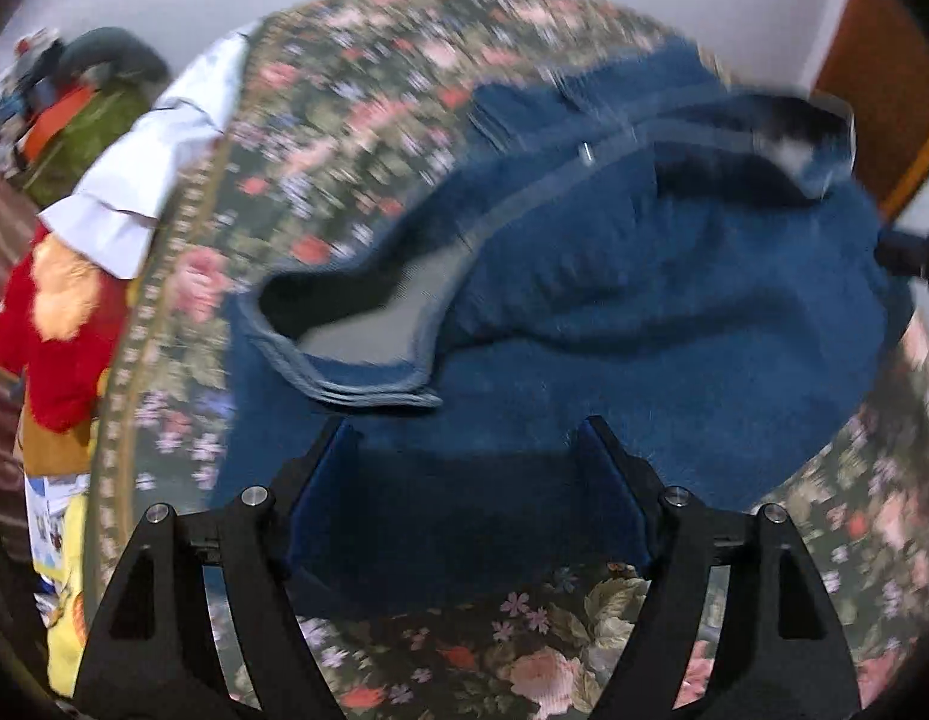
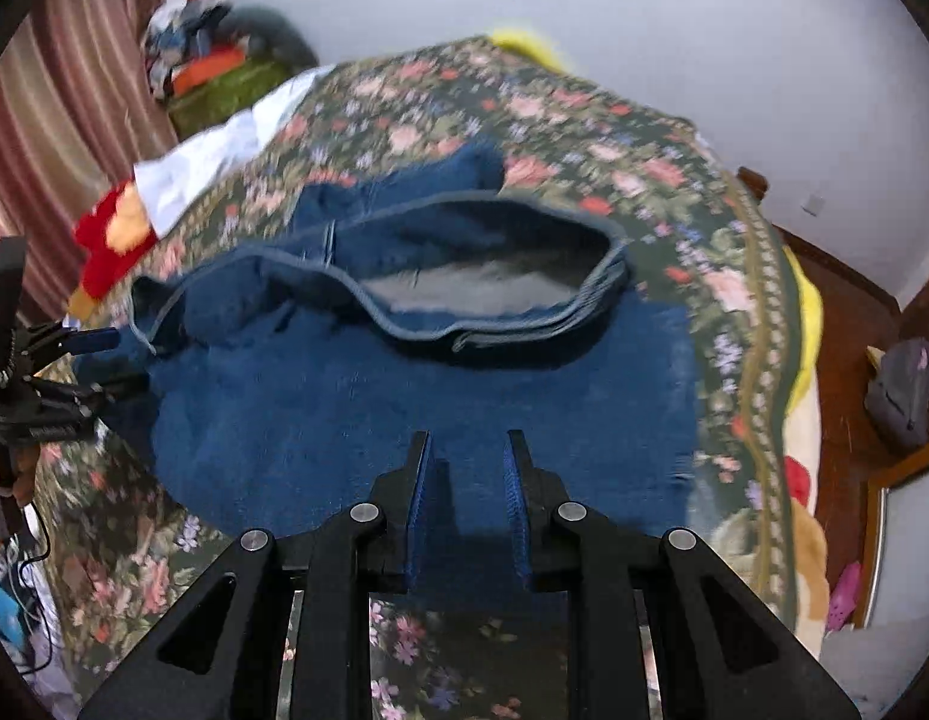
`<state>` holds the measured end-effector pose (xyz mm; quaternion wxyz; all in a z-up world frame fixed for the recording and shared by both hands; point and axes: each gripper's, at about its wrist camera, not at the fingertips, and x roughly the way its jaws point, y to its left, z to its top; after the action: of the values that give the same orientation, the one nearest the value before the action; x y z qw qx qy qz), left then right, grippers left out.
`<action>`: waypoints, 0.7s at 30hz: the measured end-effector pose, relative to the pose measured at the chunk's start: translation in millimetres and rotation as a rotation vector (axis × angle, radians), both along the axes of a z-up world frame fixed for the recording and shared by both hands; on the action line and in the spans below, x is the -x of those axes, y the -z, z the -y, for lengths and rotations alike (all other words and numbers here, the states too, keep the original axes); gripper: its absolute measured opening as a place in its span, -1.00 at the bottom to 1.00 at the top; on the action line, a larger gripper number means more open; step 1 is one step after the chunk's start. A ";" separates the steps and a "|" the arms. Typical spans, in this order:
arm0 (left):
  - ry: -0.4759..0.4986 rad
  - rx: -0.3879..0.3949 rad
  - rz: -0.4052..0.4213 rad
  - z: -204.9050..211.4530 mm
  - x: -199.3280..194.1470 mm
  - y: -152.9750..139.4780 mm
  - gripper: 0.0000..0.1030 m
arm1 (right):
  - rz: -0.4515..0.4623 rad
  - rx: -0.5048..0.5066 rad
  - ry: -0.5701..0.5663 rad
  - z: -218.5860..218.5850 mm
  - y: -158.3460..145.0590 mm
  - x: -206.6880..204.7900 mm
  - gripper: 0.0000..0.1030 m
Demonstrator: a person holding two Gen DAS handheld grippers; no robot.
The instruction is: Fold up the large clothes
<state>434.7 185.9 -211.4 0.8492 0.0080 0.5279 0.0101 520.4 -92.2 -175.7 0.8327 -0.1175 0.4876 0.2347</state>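
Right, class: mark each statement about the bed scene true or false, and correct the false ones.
1. The blue garment lies on a floral bedspread. True.
2. The left gripper is shut tight. False: its jaws stand wide apart.
3. The right gripper grips a red towel. False: it is open over the blue garment.
4. White cloth lies at the bedspread's edge. True.

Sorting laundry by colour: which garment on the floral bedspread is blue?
The blue jacket, spread centrally before both grippers; the white garment lies at the bed's far-left edge.
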 end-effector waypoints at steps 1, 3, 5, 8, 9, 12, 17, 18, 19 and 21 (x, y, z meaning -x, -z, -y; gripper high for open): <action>0.009 -0.015 -0.004 3.1 -2.9 5.8 0.48 | -0.013 0.008 -0.001 -4.0 6.2 -2.4 -0.63; 0.008 -0.034 -0.002 3.2 -11.1 12.3 0.48 | -0.025 0.019 0.002 -11.6 17.2 -9.5 -0.63; -0.016 -0.051 0.004 -3.5 -22.8 14.5 0.48 | -0.016 0.014 0.005 -18.6 22.7 -19.9 -0.63; -0.087 -0.108 0.012 -26.0 -44.8 13.9 0.48 | -0.020 0.005 0.023 -28.3 21.9 -43.9 -0.63; -0.127 -0.126 0.020 -38.4 -55.1 12.7 0.48 | -0.015 -0.001 0.046 -29.6 20.1 -54.8 -0.63; -0.192 -0.090 0.026 -66.9 -76.5 14.5 0.53 | -0.006 -0.071 0.139 -28.5 17.3 -89.2 -0.63; -0.291 -0.084 -0.004 -94.0 -87.9 37.3 0.64 | -0.009 -0.088 0.215 -30.9 32.0 -119.7 -0.64; -0.300 -0.077 0.002 -98.7 -85.6 38.8 0.68 | 0.003 -0.089 0.209 -31.0 30.8 -118.1 -0.64; -0.323 -0.068 0.004 -105.8 -81.8 40.7 0.73 | 0.017 -0.083 0.210 -29.6 29.1 -115.2 -0.64; -0.353 -0.035 -0.001 -114.7 -75.9 40.5 0.73 | 0.047 -0.063 0.214 -26.4 24.4 -107.9 -0.64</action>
<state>510.7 300.6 -251.9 0.8339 -0.0701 0.5211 0.1680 628.3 -65.8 -200.1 0.8675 -0.0438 0.4701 0.1568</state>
